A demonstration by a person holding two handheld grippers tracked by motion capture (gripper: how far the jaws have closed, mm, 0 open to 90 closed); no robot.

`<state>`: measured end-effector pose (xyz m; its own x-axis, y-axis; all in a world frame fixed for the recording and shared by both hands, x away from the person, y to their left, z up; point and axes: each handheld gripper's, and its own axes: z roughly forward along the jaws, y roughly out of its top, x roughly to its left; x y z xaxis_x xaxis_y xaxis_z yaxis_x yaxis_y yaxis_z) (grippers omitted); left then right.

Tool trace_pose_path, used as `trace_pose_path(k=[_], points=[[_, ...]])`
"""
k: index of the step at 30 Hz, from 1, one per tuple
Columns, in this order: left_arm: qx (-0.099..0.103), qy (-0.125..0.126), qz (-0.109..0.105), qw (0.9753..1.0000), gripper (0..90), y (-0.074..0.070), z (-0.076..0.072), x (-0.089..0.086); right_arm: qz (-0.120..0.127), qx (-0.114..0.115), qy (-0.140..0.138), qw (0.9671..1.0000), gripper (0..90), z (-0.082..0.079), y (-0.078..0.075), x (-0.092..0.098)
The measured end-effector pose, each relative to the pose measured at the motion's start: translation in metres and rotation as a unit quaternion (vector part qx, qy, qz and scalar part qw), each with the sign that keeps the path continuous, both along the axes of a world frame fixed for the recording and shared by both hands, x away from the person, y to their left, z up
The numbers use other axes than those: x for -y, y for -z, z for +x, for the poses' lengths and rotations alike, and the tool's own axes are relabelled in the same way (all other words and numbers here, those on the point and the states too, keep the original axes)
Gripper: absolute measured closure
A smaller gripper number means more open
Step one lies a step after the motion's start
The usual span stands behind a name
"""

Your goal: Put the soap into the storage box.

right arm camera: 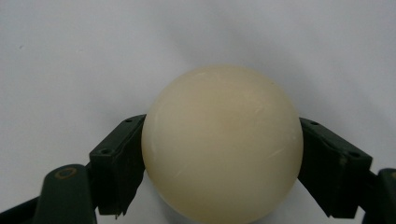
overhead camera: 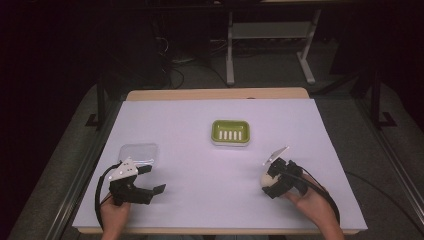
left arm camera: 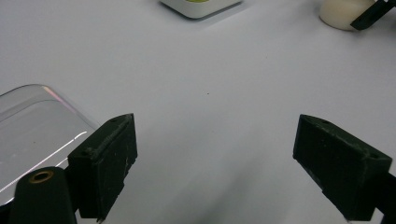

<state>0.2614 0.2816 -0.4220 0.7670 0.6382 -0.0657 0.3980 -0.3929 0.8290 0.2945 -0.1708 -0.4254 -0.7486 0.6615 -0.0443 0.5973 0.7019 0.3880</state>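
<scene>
Left gripper (overhead camera: 150, 180) low over the table (overhead camera: 200, 150), well to the near left of the green soap dish (overhead camera: 230, 133); jaws spread wide, nothing between them. Clear plastic lid (overhead camera: 139, 153) flat on the table just beyond that gripper, to the left of the dish and nearer the person; in the left gripper view, lid (left arm camera: 32, 135) lying beside the left-hand jaw, bare table in the gap. Soap dish itself upright toward the middle of the table, white slotted insert showing, nothing in it. Right gripper (overhead camera: 272, 184) to the near right of the dish, well apart from it, jaws pinching a cream-coloured soap (overhead camera: 270, 180); in the right gripper view, soap (right arm camera: 222, 144) rounded and smooth, seated between both pads at about its widest part, resting on or just above the table, contact underneath not readable. Judged step: lift of the soap for carriage to the dish, lid probably to follow. For a good lift: pinch kept across the widest part of the soap, since a rounded, slick body tends to squirt out if squeezed above or below that line; pressure firm but not increasing. Straight rise first, then travel toward the dish, away from the person and leftward. Arrival centred over the slotted insert, descent until the soap sits inside the rim, release only then. Left gripper best kept parked beside the lid, clear of the path to the dish.
</scene>
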Motion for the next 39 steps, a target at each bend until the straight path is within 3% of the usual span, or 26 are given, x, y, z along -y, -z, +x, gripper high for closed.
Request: trace_pose_path(k=[19, 28, 39], points=[[-0.001, -0.006, -0.002, 1.0, 12.9, 0.0, -0.001, -0.001, -0.003, -0.012, 0.007, 0.9999, 22.1, 0.004, -0.003, -0.001], [-0.001, -0.008, -0.008, 0.9999, 12.9, 0.0, -0.002, -0.001, 0.029, -0.019, 0.015, 0.9993, 22.1, 0.003, -0.011, 0.007], [0.001, -0.009, -0.01, 0.9999, 12.9, 0.0, -0.002, -0.003, 0.047, -0.024, 0.007, 0.9986, 22.1, 0.015, -0.024, 0.005]])
